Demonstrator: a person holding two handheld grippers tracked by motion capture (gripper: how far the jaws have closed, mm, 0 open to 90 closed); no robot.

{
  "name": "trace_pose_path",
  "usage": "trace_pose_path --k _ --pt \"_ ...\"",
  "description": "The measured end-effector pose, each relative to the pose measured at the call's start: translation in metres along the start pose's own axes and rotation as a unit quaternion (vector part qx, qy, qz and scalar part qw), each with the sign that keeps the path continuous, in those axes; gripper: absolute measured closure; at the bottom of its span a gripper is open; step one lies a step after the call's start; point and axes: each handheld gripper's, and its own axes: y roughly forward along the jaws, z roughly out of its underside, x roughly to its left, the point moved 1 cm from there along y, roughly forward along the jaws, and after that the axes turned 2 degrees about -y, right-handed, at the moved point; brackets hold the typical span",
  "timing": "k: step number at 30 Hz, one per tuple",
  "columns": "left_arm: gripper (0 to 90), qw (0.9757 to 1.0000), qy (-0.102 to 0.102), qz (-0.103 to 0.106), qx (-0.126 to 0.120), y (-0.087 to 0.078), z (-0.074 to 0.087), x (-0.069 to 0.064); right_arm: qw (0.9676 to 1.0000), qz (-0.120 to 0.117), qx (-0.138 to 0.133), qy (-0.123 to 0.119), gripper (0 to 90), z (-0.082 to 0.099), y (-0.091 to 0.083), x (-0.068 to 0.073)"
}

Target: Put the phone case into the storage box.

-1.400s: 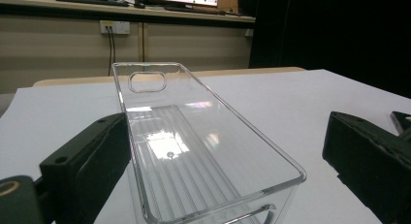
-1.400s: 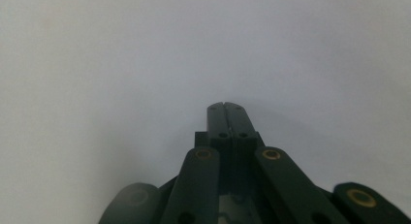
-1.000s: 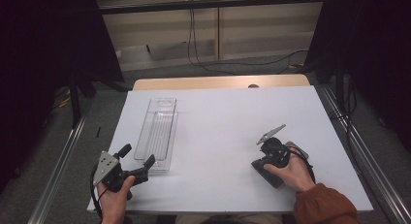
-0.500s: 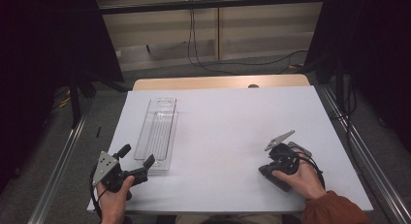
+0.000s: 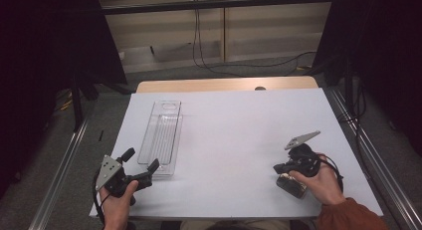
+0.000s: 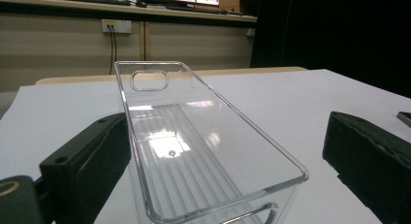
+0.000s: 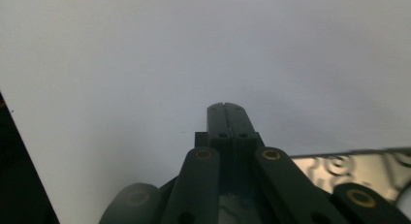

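Tray (image 6: 194, 151) end between spread left tongs (image 5: 142, 160).

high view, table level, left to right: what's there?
left gripper in the person's left hand → clear plastic tray → bare stretch of the white table → right gripper in the person's right hand.

Black gripper (image 5: 141, 164) with grey plate; rust-orange sleeve (image 5: 348, 217); 2 brass-ringed screws.
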Motion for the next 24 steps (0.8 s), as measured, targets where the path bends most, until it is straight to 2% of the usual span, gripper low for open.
trace_pose_path --k 4,5,9,11,15,17,21,24 --pt "3.4 1.0000 0.000 0.003 -0.002 0.000 0.000 0.000 0.9993 0.032 -0.001 0.021 90.0 0.005 -0.015 -0.017" --pt "3.4 1.0000 0.000 0.002 -0.002 0.000 0.000 0.000 0.9987 0.037 0.001 0.035 90.0 0.007 -0.019 -0.021" --pt "3.4 1.0000 -0.001 0.002 -0.002 0.000 0.000 0.000 0.9973 0.053 0.004 0.050 90.0 0.016 -0.031 -0.035" --pt "3.4 1.0000 0.000 0.002 -0.001 0.000 0.000 0.000 0.9965 0.065 -0.007 0.052 90.0 0.020 -0.037 -0.042" --pt "3.4 1.0000 0.000 0.002 0.000 0.000 0.000 0.000 0.9925 0.090 -0.004 0.082 90.0 0.031 -0.045 -0.057" --pt "3.4 1.0000 0.000 0.001 0.000 0.000 0.000 0.000 0.9901 0.104 0.010 0.094 90.0 0.038 -0.048 -0.066" --pt "3.4 1.0000 -0.001 -0.001 -0.001 0.000 0.000 0.000 0.9863 0.109 0.018 0.123 90.0 0.048 -0.048 -0.078" --pt "3.4 1.0000 0.000 0.001 0.000 0.000 0.000 0.000 0.9842 0.117 0.019 0.132 90.0 0.052 -0.053 -0.081"
